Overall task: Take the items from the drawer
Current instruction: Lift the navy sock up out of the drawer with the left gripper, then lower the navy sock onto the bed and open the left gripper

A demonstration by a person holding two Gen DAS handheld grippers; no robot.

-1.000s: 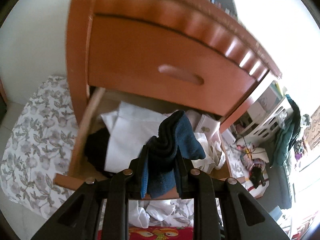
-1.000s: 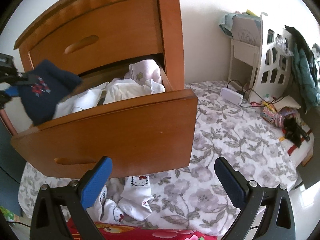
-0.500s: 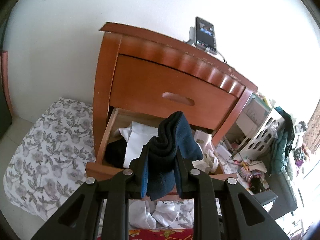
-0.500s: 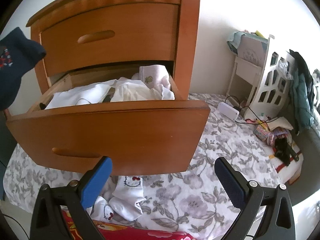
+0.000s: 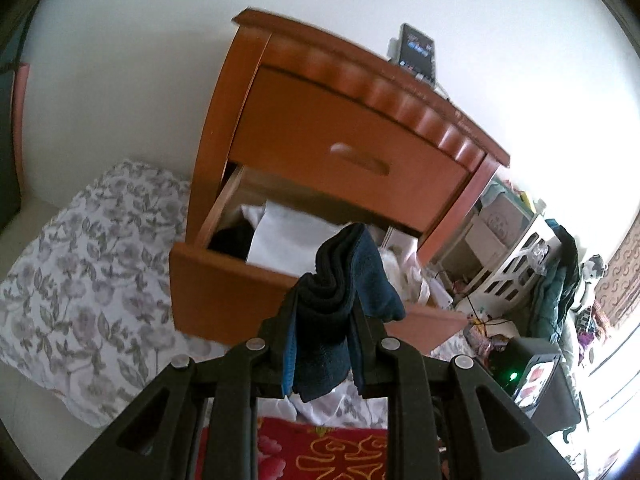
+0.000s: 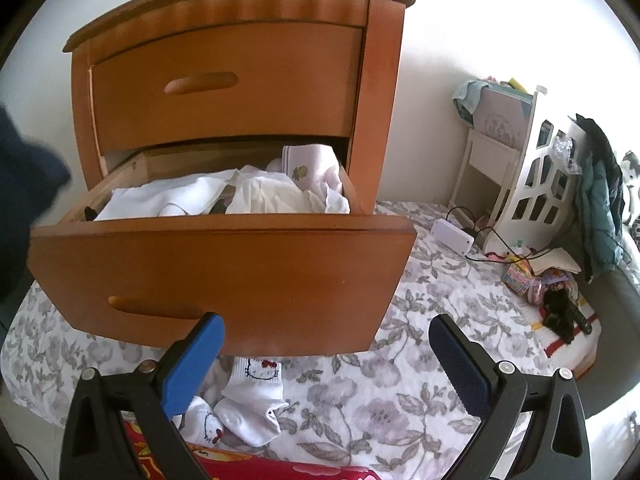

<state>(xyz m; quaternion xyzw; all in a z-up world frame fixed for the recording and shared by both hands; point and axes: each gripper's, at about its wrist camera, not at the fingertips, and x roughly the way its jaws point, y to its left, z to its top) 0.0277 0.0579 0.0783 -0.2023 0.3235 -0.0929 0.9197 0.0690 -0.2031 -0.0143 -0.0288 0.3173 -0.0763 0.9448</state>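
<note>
My left gripper (image 5: pixel 324 320) is shut on a pair of dark navy socks (image 5: pixel 340 300), held up in front of the open lower drawer (image 5: pixel 224 292); the same navy socks (image 6: pixel 24 184) show blurred at the left edge of the right wrist view. The open drawer (image 6: pixel 224 272) of the wooden nightstand (image 6: pixel 384 100) holds white folded clothes (image 6: pixel 180 196) and a pale pink sock (image 6: pixel 308 164). Low before the drawer front, my right gripper (image 6: pixel 326 344) stands open with nothing between its blue pads (image 6: pixel 196 360). White cartoon-cat socks (image 6: pixel 248 400) lie on the floral sheet below it.
A floral sheet (image 6: pixel 420 380) covers the floor around the nightstand, with a red patterned cloth (image 5: pixel 332 452) at the near edge. A phone (image 5: pixel 416 50) stands on the nightstand top. A white shelf (image 6: pixel 536 184), hanging clothes (image 6: pixel 600 192), cables and small toys crowd the right side.
My left gripper has drawn back from the drawer with the navy socks in it, so the whole nightstand now shows. In the right wrist view the socks slid off to the left edge.
</note>
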